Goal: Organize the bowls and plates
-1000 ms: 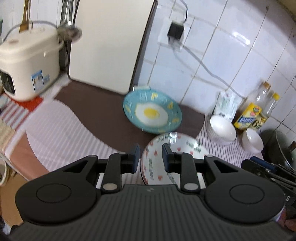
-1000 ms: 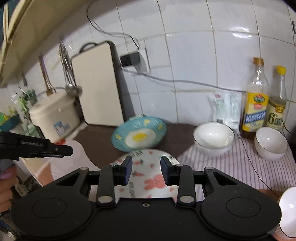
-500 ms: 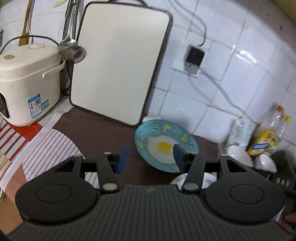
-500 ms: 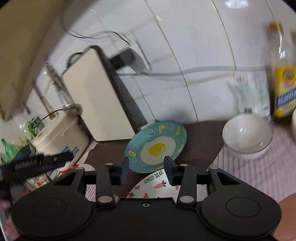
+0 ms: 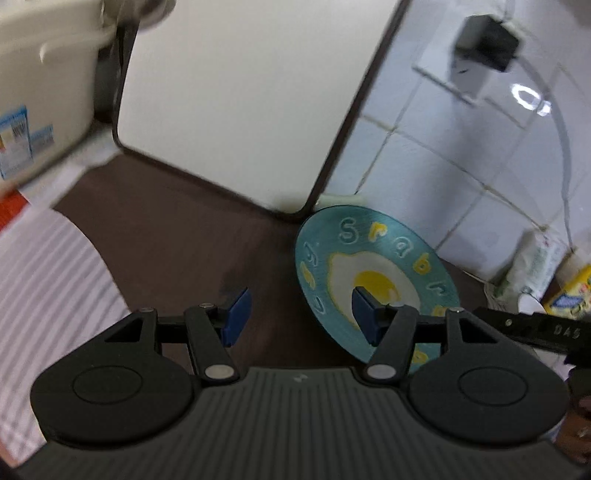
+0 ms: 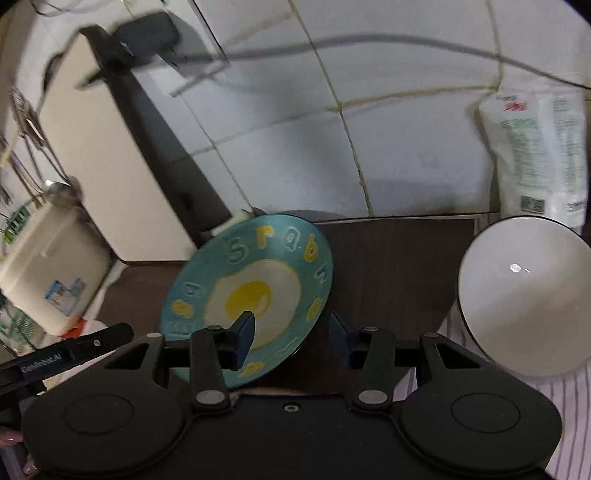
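Note:
A blue plate with a fried-egg picture leans tilted against the tiled wall on the dark counter; it also shows in the right wrist view. My left gripper is open, its right finger in front of the plate's left edge. My right gripper is open, its jaws standing either side of the plate's right rim. A white bowl sits to the right on a striped cloth.
A white cutting board leans on the wall left of the plate, beside a cream rice cooker. A white pouch stands behind the bowl. A plug and cable hang on the wall.
Both grippers have moved forward and down to the blue plate and opened wider. The bunny plate has dropped out of view below them.

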A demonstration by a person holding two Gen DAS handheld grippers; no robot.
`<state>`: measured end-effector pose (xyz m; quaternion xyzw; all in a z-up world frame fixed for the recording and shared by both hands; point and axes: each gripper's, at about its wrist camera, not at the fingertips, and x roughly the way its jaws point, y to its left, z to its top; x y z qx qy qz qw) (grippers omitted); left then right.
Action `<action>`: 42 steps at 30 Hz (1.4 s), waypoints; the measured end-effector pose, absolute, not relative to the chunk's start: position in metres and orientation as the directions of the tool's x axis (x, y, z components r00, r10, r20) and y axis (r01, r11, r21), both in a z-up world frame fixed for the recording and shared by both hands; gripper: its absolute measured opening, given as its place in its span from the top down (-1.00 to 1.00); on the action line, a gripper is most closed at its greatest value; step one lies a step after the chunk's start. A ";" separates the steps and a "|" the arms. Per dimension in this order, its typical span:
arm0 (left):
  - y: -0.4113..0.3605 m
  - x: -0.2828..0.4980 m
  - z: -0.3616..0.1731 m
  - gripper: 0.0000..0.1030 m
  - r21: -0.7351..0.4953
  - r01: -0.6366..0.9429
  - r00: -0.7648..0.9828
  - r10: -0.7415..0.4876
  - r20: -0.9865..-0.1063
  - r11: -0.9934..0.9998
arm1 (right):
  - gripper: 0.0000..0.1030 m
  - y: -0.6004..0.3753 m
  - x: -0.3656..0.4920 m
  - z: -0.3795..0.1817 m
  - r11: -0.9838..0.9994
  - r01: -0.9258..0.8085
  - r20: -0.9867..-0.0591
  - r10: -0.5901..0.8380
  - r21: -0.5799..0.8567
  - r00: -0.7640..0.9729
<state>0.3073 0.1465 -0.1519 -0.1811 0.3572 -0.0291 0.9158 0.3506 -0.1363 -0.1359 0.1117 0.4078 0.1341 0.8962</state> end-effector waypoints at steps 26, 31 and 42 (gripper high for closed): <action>0.134 0.375 -0.193 0.73 -0.411 -0.173 0.619 -0.226 -0.752 0.895 | 0.66 -0.149 0.425 -0.173 0.888 -0.175 -0.732 0.451 0.425 0.511; 0.125 0.373 -0.184 0.72 -0.381 -0.192 0.597 -0.200 -0.777 0.905 | 0.68 -0.148 0.423 -0.162 0.888 -0.202 -0.732 0.456 0.413 0.506; 0.115 0.312 -0.121 0.73 -0.333 -0.101 0.596 -0.211 -0.775 0.938 | 0.69 -0.175 0.336 -0.122 0.826 -0.119 -0.627 0.503 0.550 0.595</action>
